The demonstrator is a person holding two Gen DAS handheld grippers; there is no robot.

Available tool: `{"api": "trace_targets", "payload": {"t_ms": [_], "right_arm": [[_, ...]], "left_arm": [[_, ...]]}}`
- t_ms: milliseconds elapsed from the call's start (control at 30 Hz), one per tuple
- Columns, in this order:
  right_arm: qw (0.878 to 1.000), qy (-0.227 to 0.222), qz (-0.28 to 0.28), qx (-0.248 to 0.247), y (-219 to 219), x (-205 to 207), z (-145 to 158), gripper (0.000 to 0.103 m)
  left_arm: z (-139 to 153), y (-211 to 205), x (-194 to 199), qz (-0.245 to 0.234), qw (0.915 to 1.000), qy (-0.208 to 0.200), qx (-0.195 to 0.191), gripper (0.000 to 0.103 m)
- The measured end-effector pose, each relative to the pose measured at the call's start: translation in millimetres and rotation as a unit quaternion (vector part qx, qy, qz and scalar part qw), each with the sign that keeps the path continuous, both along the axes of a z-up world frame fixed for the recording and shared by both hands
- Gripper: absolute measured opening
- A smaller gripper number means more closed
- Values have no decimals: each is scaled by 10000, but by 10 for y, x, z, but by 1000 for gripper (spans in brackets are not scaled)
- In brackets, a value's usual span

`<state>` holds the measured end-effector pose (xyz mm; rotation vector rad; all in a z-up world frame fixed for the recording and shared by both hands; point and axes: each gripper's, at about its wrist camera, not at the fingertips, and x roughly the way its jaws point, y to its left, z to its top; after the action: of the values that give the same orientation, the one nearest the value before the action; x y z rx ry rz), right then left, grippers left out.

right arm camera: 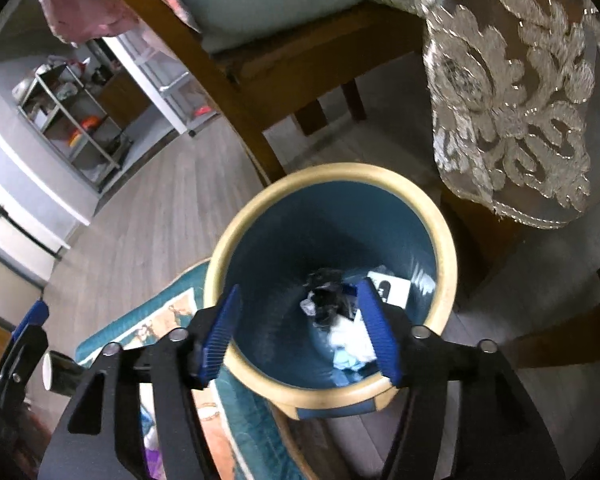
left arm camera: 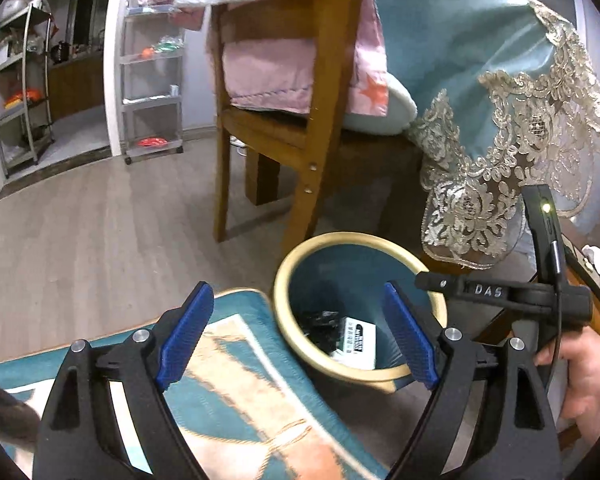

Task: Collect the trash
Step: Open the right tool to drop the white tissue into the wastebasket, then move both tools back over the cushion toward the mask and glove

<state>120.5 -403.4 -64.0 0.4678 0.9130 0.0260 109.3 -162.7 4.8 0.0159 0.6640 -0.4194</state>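
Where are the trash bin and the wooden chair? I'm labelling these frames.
trash bin [right arm camera: 236,236], right wrist view, on its cream rim.
wooden chair [left arm camera: 324,80], left wrist view, on its back post.

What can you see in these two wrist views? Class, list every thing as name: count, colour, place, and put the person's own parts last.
waste bin: one, blue with cream rim, on the floor beside the chair
trash: several pieces, black, white and pale blue, at the bin's bottom
rug: one, teal and peach, under the left gripper
chair: one, brown wood, behind the bin
pink cloth: one, draped on the chair
tablecloth: one, blue with cream lace, right of the chair
shelf racks: two, grey, far wall
left gripper: black, blue pads, open, empty
right gripper: same, open over the bin
hand: one, gripping the right gripper's handle
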Motion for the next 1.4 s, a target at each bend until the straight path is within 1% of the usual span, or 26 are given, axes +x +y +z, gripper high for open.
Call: {"api": "trace_targets", "payload": {"t_ms": [33,67,100,167,200,233,300,467,633,733,833,900,1000,1067,1133,1200,1233,1300,1400], "right_arm": [[10000,-16,18,-8,31,-2,19,71],[10000,-30,38,-15,56,-7,36,73],[9999,-72,87,-31,108,-14,71,78],[9997,-171,164,-36,201,-35,136,85],[9996,-214,197,-32,258,-30,170,91],[9994,-264,232,-26,301,-39,200,93],[9988,-355,335,-36,415,-64,270,94],[9966,-525,630,-4,759,-159,427,95],[9932,-652,953,138,1114,-315,568,95],[9897,-710,1243,45,1387,-433,643,96],[9853,-749,1522,-184,1629,-539,683,96],[9830,-733,1659,-296,1756,-603,664,96],[9797,-614,1858,-444,1957,-637,565,96],[9769,-475,1992,-614,2095,-614,455,96],[9751,-352,2077,-693,2200,-616,345,96],[9727,-184,2192,-744,2328,-590,218,96],[9708,-104,2256,-810,2395,-579,137,96],[9662,21,2401,-935,2499,-553,-7,96],[9551,189,2732,-1130,2715,-535,-228,96]], "left_arm": [[37,50,-28,33,10000,-26,40,85],[75,101,-60,54,10000,-43,58,87],[100,131,-83,67,9999,-51,68,89],[177,241,-169,127,9998,-120,116,94],[198,276,-192,140,9997,-140,127,95],[233,353,-244,170,9996,-165,146,97],[283,467,-315,218,9994,-172,195,97],[432,866,-575,393,9979,-203,483,97],[552,1364,-899,706,9958,-178,547,97],[538,1673,-1075,919,9937,-139,634,97],[499,1984,-1167,1206,9907,-23,633,97],[446,2188,-1197,1354,9895,43,513,97],[333,2332,-1153,1506,9868,161,572,97],[236,2399,-1086,1567,9854,334,575,97],[207,2426,-1036,1606,9848,409,522,97],[201,2429,-1017,1550,9863,356,425,97],[176,2431,-1013,1511,9870,341,436,97],[81,2414,-961,1485,9859,499,582,97],[-37,2401,-885,1450,9851,676,636,97]]}}
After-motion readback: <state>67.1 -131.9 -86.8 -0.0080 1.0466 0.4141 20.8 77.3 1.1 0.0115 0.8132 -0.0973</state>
